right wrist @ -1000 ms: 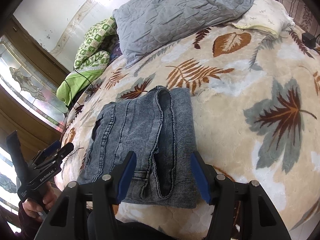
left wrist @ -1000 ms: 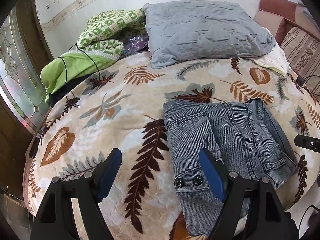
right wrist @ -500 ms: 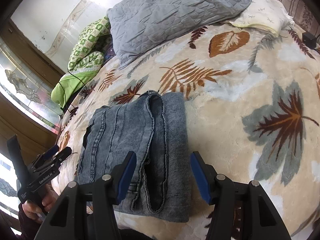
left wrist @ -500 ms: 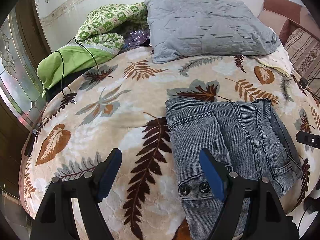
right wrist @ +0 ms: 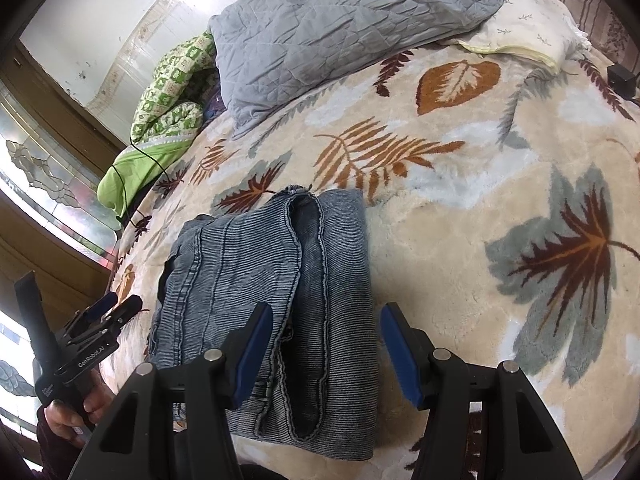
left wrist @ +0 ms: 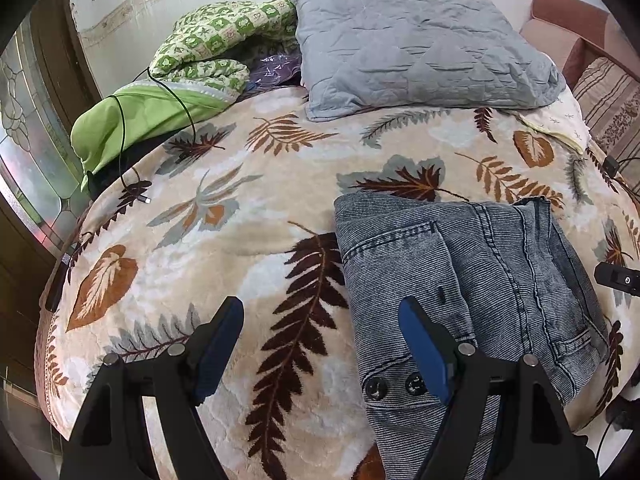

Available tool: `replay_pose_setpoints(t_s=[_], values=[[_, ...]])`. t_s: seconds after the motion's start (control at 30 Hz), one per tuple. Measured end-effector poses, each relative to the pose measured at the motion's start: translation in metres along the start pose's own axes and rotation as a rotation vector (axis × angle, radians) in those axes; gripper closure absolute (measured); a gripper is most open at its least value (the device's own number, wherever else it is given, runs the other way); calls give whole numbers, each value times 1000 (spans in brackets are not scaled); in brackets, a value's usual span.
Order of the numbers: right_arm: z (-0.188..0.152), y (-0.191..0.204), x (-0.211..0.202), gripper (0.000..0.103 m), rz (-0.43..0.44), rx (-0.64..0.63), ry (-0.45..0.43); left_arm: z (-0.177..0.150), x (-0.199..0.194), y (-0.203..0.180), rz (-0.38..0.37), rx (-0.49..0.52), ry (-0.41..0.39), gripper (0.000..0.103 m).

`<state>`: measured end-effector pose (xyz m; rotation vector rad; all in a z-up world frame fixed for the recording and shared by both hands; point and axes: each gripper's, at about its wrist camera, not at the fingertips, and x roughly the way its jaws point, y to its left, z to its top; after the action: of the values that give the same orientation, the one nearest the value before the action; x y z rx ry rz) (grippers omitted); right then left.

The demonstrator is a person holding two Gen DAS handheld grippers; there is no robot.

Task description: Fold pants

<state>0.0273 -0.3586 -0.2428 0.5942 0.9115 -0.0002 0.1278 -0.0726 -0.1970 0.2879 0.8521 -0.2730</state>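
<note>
My left tongs (left wrist: pixel 320 340) hang spread and empty over the blanket (left wrist: pixel 224 248), just beside the waistband end of the pants (left wrist: pixel 480 280). My right tongs (right wrist: pixel 326 344) are also spread, gripping nothing, above the hem end. The pants lie on the bed as a compact denim bundle, legs doubled over. I judge the folding nearly or wholly done; perhaps one tidying press remains. Beyond lies the pillow (left wrist: pixel 412 48).
</note>
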Motion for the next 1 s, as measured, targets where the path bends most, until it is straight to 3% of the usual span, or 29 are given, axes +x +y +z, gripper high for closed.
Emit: replay_pose_setpoints(t_s=[0.33,0.6,0.73,0.93,1.0], values=[[2,-12,8,36,-4,11,25,-11,20,25,-94,-50,100,23],[10,-34,28,35,45,50,70,-8,37,24,-297,-36,152,23],[15,-35,37,34,163,73,95,-4,56,20,-450,-65,190,23],[15,-20,56,33,258,32,151,0,77,24,-584,-163,221,20],[13,-12,59,33,262,3,148,3,77,19,-621,-153,223,20]])
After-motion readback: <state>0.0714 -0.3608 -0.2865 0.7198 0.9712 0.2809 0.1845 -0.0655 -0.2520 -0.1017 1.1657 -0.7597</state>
